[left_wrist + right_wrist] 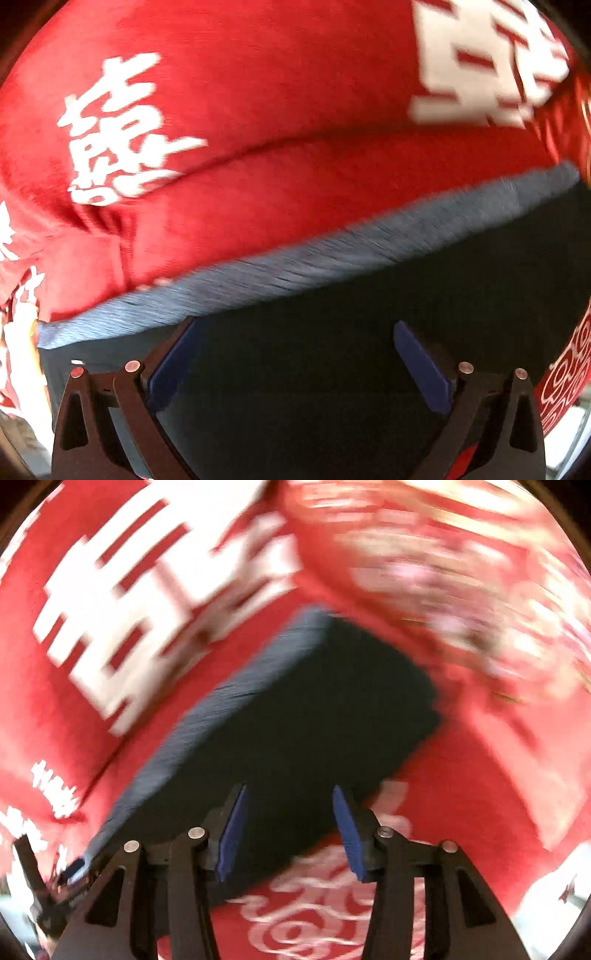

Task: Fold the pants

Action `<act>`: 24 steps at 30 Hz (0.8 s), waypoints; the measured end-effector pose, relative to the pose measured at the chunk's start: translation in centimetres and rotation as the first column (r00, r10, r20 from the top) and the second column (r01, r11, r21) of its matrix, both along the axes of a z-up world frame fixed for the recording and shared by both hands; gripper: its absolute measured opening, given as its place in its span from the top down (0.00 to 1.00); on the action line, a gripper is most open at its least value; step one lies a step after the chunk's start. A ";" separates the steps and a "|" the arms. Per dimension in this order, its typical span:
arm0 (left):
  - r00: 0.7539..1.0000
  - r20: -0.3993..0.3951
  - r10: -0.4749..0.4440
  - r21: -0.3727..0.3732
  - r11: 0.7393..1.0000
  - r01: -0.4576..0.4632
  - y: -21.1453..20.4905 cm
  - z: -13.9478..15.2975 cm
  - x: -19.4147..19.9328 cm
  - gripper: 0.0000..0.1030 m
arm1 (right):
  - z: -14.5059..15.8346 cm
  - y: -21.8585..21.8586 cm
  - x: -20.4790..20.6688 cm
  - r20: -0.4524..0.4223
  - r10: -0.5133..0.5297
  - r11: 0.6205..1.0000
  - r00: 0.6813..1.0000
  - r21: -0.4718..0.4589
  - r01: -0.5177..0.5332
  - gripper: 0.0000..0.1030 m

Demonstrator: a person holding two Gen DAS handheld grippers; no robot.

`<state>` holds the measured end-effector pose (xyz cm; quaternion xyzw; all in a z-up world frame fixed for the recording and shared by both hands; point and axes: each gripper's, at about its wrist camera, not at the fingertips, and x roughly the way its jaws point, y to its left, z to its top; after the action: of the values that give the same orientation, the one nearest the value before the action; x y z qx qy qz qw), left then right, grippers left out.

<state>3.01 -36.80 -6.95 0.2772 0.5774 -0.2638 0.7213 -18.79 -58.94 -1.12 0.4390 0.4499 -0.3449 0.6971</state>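
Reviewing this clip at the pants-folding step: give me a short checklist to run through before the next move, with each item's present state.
1. Left gripper empty: ok, blue pads wide apart, no cloth between them.
2. Right gripper empty: ok, pads apart, nothing pinched.
3. Pants lying folded on the red cloth: ok, they look like a compact dark block.
4. Ribbed waistband edge flat and even: ok in the left wrist view.
5. Far edges of the pants aligned: cannot tell, the right wrist view is motion-blurred.
6. Any layer still untucked underneath: cannot tell, hidden.
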 end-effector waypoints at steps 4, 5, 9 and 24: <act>0.999 0.021 0.026 0.000 1.000 -0.026 -0.8 -0.6 -2.0 0.00 | -1.1 -3.3 -3.9 0.011 -0.090 0.996 0.996 0.025 0.090 0.50; 0.999 0.029 0.034 0.000 0.999 -0.034 -0.8 -0.6 -2.1 0.00 | -1.2 -4.2 -4.2 0.013 -0.090 0.996 0.996 0.016 0.090 0.50; 0.997 0.003 0.075 0.002 0.997 -0.075 -0.2 -0.9 -2.1 0.00 | -1.8 -6.3 -4.5 0.068 -0.121 0.992 0.990 0.043 0.118 0.87; 0.995 0.044 0.089 0.023 0.996 -0.090 -0.8 -0.1 -3.2 0.00 | 0.6 -4.6 -8.3 -0.023 -0.076 0.997 0.997 0.006 0.076 0.64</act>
<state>-0.22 -37.56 -7.05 0.2659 0.5768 -0.2179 0.7410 -27.14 -63.57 -0.53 0.4541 0.4420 -0.3745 0.6769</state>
